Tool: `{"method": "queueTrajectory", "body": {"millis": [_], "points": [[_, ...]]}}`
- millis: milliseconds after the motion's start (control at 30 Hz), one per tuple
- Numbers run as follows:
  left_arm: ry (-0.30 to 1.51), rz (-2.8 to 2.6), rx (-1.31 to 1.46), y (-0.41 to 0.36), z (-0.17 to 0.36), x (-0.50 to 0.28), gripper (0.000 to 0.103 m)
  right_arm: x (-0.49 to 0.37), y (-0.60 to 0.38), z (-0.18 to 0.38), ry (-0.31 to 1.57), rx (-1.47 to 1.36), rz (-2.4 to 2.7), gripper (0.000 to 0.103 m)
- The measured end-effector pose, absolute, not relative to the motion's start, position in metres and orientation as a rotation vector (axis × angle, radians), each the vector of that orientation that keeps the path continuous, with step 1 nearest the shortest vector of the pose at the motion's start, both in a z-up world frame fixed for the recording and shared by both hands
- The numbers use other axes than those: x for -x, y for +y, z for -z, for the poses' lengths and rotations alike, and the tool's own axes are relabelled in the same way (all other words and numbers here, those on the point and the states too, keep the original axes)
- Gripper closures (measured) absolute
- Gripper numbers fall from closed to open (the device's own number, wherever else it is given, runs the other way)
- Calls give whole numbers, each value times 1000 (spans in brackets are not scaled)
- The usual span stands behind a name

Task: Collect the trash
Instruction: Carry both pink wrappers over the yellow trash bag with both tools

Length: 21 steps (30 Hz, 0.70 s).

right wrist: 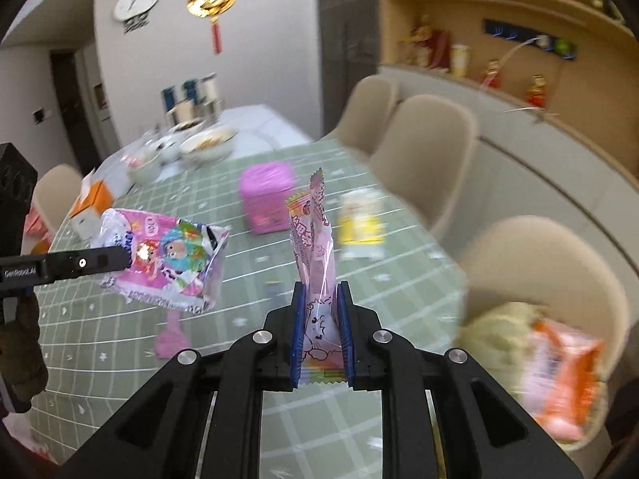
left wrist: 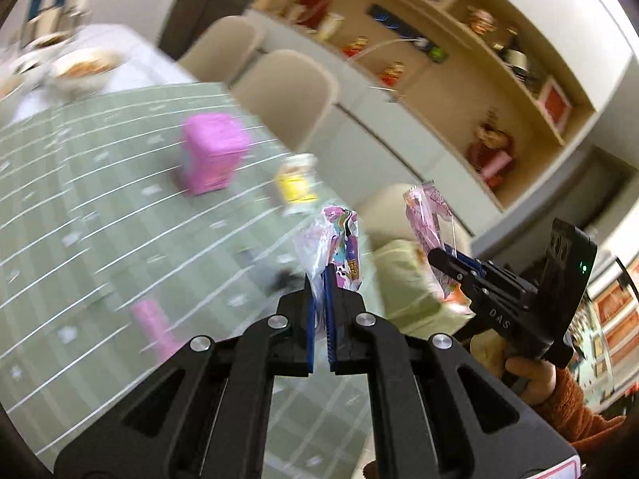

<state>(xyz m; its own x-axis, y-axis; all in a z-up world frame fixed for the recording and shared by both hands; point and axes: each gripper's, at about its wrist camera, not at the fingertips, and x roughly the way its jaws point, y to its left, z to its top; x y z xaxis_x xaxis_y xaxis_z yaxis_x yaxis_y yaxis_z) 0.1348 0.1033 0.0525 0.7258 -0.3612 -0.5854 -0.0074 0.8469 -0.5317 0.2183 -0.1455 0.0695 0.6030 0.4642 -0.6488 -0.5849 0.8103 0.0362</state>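
A crumpled cartoon-printed wrapper [left wrist: 339, 247] stands at frame centre, pinched between the closed jaws of the left gripper [left wrist: 319, 291], above the green checked tablecloth [left wrist: 100, 219]. In the right wrist view, a pink snack wrapper [right wrist: 313, 247] rises upright at centre, clamped in the right gripper [right wrist: 321, 299]. Behind, mid-frame, sit a pink box [right wrist: 265, 197] and a blurred yellow packet [right wrist: 361, 225]. Beige chairs [right wrist: 423, 151] line the right side.

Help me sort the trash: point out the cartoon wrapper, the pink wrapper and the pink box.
cartoon wrapper [right wrist: 171, 257], right wrist view, printed face.
pink wrapper [right wrist: 313, 239], right wrist view, mid-strip.
pink box [left wrist: 211, 155], left wrist view, front face.
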Motion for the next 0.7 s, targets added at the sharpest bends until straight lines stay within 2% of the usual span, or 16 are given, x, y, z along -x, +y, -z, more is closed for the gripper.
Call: {"method": "queueTrajectory", "body": {"millis": [367, 700], "points": [[799, 475, 461, -29, -81, -223, 99, -222, -284, -114, 584, 111, -392, 87], [885, 588, 409, -115, -66, -280, 99, -243, -372, -104, 602, 17, -293, 87]]}}
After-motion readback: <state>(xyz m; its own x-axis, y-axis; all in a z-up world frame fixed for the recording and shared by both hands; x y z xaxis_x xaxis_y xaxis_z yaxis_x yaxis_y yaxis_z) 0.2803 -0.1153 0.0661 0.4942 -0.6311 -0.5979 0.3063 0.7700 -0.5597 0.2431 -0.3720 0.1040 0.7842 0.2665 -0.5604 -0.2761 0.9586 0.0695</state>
